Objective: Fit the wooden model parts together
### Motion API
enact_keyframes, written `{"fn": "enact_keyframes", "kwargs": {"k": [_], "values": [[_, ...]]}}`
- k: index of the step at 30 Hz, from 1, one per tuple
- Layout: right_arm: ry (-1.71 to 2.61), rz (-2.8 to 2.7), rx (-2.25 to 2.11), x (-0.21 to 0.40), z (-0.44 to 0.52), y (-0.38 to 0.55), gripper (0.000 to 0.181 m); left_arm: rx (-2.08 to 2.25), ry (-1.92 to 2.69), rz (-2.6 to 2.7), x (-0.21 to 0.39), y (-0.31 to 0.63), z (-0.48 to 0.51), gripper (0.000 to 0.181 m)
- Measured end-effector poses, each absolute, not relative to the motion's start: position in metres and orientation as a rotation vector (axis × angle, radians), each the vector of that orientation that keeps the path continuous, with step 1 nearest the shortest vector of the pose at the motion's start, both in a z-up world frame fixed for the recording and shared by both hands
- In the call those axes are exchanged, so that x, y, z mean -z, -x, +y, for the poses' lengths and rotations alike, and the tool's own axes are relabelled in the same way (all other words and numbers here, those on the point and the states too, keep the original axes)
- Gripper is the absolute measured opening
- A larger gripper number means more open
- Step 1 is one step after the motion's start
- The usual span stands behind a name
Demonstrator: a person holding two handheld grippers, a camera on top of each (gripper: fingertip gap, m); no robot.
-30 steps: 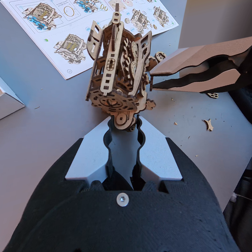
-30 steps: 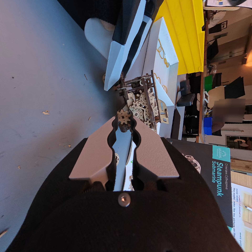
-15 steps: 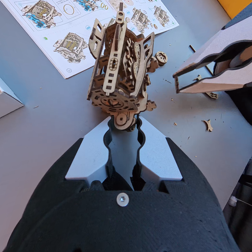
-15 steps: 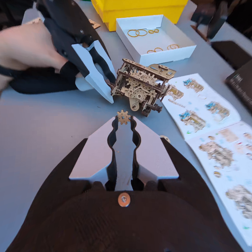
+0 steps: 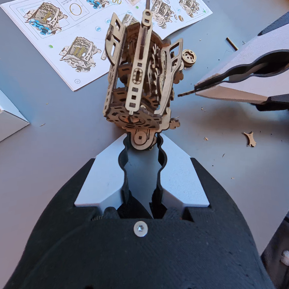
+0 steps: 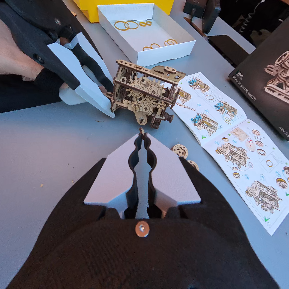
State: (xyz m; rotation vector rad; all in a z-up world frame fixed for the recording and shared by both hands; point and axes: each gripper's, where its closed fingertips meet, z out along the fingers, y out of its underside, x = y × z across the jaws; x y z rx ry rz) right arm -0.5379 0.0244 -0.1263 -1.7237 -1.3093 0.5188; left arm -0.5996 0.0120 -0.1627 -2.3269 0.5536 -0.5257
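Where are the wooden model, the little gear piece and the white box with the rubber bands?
wooden model [image 6: 140, 97]: right wrist view, on its gear-covered side.
little gear piece [image 6: 141, 130]: right wrist view, on the edge sticking out of the right gripper's tips.
white box [image 6: 165, 54]: right wrist view, on its front wall.

Your wooden model [image 6: 140, 97] sits mid-bench [image 6: 46, 148], gripped at its left end by your left hand-held gripper [image 6: 109, 101]. Your right hand-held gripper [image 6: 142, 135] hovers just in front of it, pinching a small gear [image 6: 141, 130] edge-on. Right of the model lies the instruction booklet [image 6: 234, 148]; behind it, a tray [image 6: 164, 53] holding rubber bands [image 6: 125, 25]. Two loose discs [image 6: 179, 150] rest beside your right hand-held gripper.
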Motion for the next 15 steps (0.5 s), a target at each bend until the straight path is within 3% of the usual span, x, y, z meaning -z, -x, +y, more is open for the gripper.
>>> {"fn": "enact_keyframes", "kwargs": {"k": [1,8,10,15], "values": [[1.717,-1.311,-0.516,0.125,0.025,0.536,0.000,0.541,2.322,0.549,0.162,0.599,0.012,0.034],[1.841,-1.106,-0.954,0.109,0.013,0.524,0.000,0.601,2.267,0.552,0.153,0.597,0.008,0.043],[1.861,-1.149,-0.931,0.119,0.017,0.514,0.000,0.606,2.259,0.549,0.151,0.597,0.007,0.045],[1.910,-1.265,-0.653,0.144,0.042,0.490,0.022,0.611,2.237,0.516,0.144,0.600,0.002,0.050]]}}
